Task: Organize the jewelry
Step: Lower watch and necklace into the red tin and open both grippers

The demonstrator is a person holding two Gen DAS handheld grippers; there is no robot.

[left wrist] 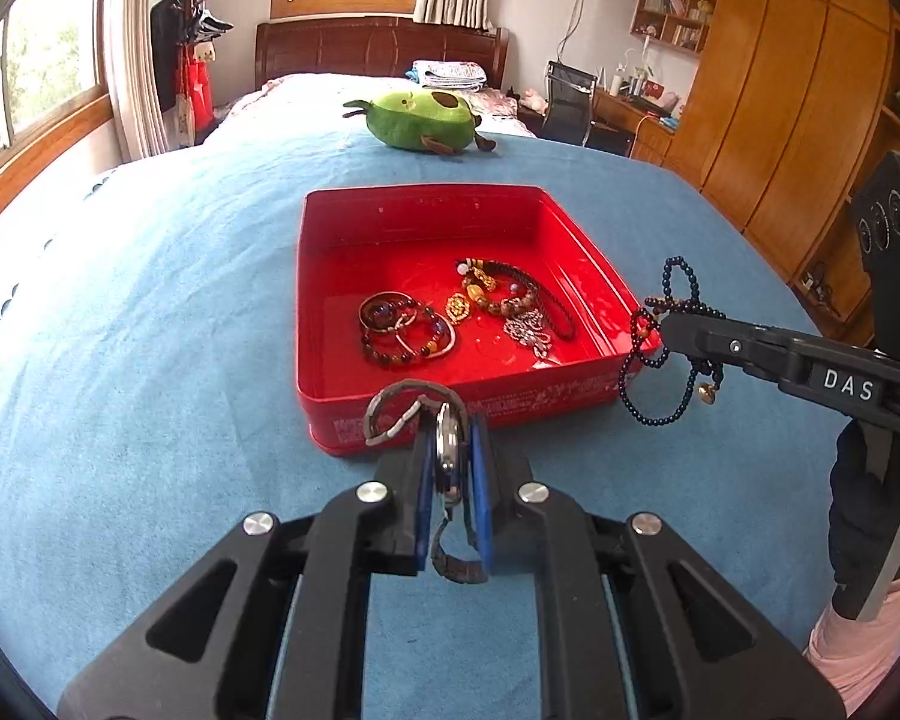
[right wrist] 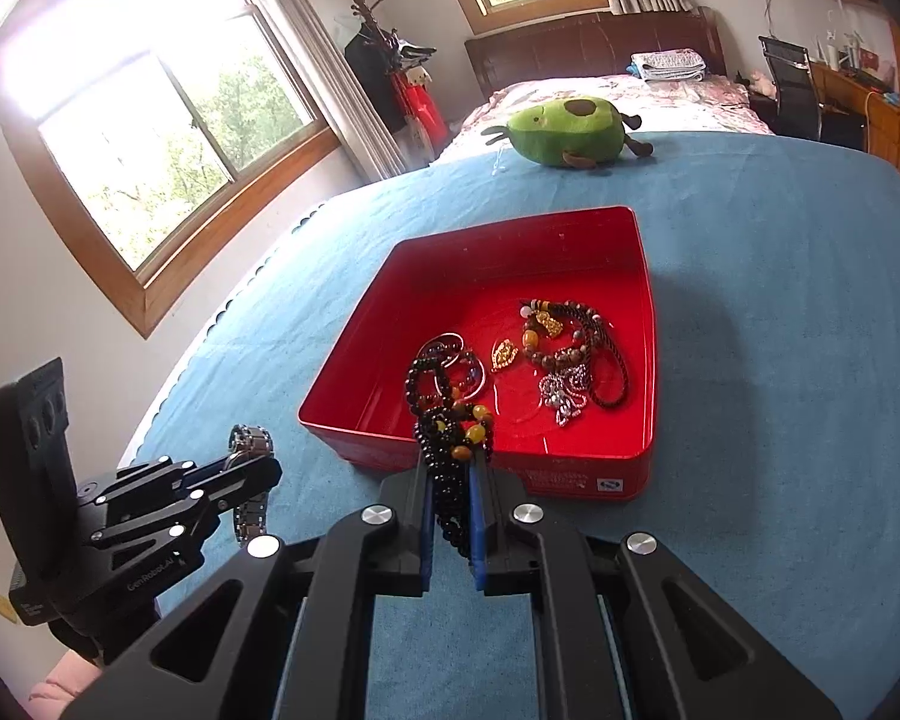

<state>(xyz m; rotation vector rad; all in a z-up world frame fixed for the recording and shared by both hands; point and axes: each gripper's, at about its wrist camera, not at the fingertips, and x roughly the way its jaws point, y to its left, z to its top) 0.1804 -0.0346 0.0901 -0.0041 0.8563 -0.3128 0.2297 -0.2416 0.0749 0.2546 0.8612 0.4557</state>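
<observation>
red tin tray [left wrist: 420,213] sits on the blue bed cover [left wrist: 150,330], holding beaded bracelets [left wrist: 405,330] and a silver chain [left wrist: 531,330]. left claw [left wrist: 453,456] is clamped on a metal wristwatch [left wrist: 447,450] just before the tray's near wall. right claw [right wrist: 453,480] pinches a dark bead necklace [right wrist: 450,438] at the tray's near edge.

Red tin [left wrist: 426,222] holds bracelets [left wrist: 405,330]; metal watch [left wrist: 447,450], dark bead strand [right wrist: 450,450] held aloft
</observation>
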